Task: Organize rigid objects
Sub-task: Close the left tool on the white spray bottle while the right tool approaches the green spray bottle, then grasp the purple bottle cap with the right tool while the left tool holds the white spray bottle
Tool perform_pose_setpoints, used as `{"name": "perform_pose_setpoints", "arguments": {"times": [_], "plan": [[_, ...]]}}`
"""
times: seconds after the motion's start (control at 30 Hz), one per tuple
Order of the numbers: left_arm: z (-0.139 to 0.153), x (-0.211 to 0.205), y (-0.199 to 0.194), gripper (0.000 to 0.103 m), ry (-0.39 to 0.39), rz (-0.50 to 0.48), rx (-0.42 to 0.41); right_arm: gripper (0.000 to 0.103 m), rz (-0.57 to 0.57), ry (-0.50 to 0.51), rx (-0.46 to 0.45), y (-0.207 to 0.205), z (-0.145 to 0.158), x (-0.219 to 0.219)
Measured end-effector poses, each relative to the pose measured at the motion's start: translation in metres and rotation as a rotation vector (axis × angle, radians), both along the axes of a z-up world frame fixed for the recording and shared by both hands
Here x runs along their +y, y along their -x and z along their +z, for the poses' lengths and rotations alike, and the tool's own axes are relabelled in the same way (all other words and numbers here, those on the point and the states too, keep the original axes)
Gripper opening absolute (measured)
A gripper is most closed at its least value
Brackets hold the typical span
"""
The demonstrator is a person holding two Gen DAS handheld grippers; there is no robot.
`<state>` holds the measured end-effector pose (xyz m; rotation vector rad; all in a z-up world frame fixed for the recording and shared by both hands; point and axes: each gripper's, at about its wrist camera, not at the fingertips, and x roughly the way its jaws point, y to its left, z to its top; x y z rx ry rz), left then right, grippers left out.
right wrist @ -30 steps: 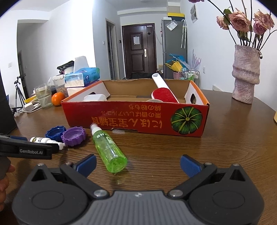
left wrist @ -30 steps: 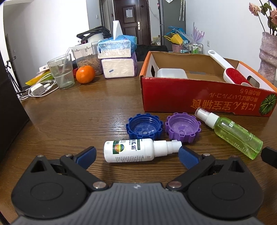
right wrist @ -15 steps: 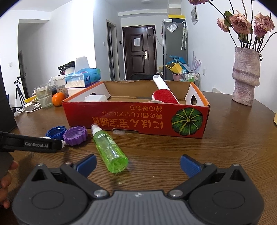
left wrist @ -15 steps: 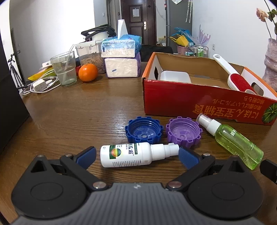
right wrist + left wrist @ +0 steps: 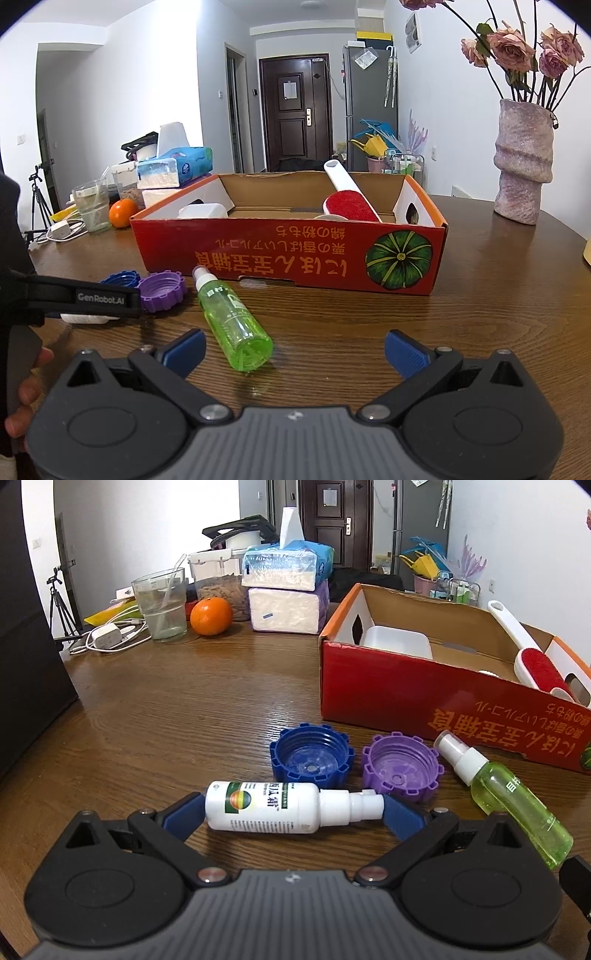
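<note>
Left tool (image 5: 291, 812): blue pads spread, bracketing the white spray bottle (image 5: 273, 806) end to end; the bottle lies on its side on the tabletop (image 5: 177, 709), base at the left pad, nozzle at the right pad. Whether the pads touch it, or grip it, cannot be told.

Right tool (image 5: 294, 349): released, pads wide apart, nothing between them; it sits low over bare tabletop.

Green spray bottle (image 5: 231, 317): on its side just beside the right tool's left pad, nozzle toward the box.

Blue cap (image 5: 310, 755) and purple cap (image 5: 402, 766): open sides up, side by side, just beyond the white bottle.

Red cardboard box (image 5: 295, 254): open-topped, behind the caps and green bottle; it holds a white container (image 5: 397, 642) at its left end and a red lint brush (image 5: 349, 203) with a white handle leaning against the far right wall.

Further off: orange (image 5: 210, 616), glass of water (image 5: 160, 605), stacked tissue packs (image 5: 286, 590), vase with roses (image 5: 522, 162).
</note>
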<state>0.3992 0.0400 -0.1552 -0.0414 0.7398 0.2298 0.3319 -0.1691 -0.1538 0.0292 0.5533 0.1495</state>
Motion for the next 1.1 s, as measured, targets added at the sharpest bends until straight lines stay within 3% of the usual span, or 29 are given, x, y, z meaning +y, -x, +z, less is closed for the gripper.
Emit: {"name": "perform_pose_setpoints", "arguments": {"times": [0.2, 0.7, 0.9, 1.1], "plan": [[0.001, -0.003, 0.003, 0.099, -0.029, -0.032, -0.029, 0.103, -0.005, -0.001, 0.003, -0.001, 0.000, -0.001], [0.013, 0.025, 0.025, 0.098, 0.031, -0.064, -0.071, 0.103, 0.002, 0.002, -0.021, 0.001, 0.001, 0.000], [0.018, 0.049, 0.035, 0.098, 0.038, -0.065, -0.106, 0.103, 0.063, 0.025, -0.059, 0.006, 0.009, 0.019], [0.023, 0.069, 0.043, 0.098, 0.030, -0.057, -0.137, 0.095, 0.139, 0.077, -0.085, 0.004, 0.015, 0.055]]}}
